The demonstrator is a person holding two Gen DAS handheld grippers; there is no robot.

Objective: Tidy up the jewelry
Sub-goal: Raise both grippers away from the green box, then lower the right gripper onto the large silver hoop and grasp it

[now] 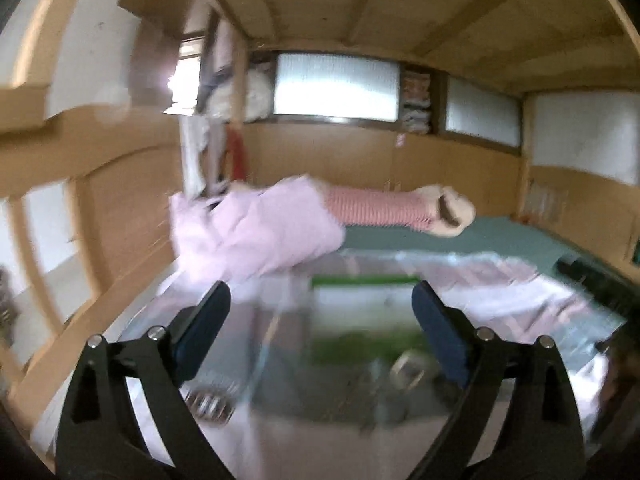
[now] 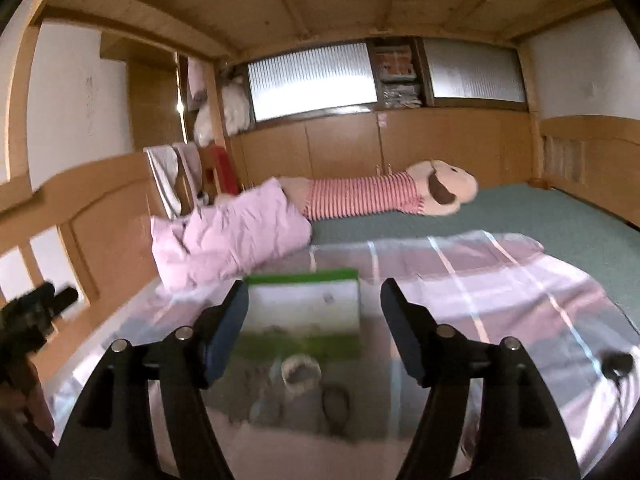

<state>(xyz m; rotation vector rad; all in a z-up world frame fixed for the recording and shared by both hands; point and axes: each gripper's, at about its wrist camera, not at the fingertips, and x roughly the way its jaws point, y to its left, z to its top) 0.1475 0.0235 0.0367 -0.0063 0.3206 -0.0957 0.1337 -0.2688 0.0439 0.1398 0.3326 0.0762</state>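
A green and white box (image 2: 304,308) stands with its lid raised on the plastic-covered bed, just beyond my right gripper (image 2: 315,292), which is open and holds nothing. In front of the lid lies a grey lining with a pale round bangle (image 2: 300,372) and a dark oval piece (image 2: 336,404), both blurred. In the left wrist view my left gripper (image 1: 320,296) is wide open and empty, with the same box (image 1: 364,296) ahead. A pale ring (image 1: 408,368) lies near its right finger and a beaded bracelet (image 1: 210,402) near its left finger.
A pink pillow (image 2: 228,240) and a long striped plush toy (image 2: 380,196) lie further back on the green mattress (image 2: 560,224). A wooden headboard (image 2: 80,220) runs along the left. Clear plastic sheet (image 2: 500,280) covers the pink checked bedding. A black tool (image 2: 36,312) shows at the left edge.
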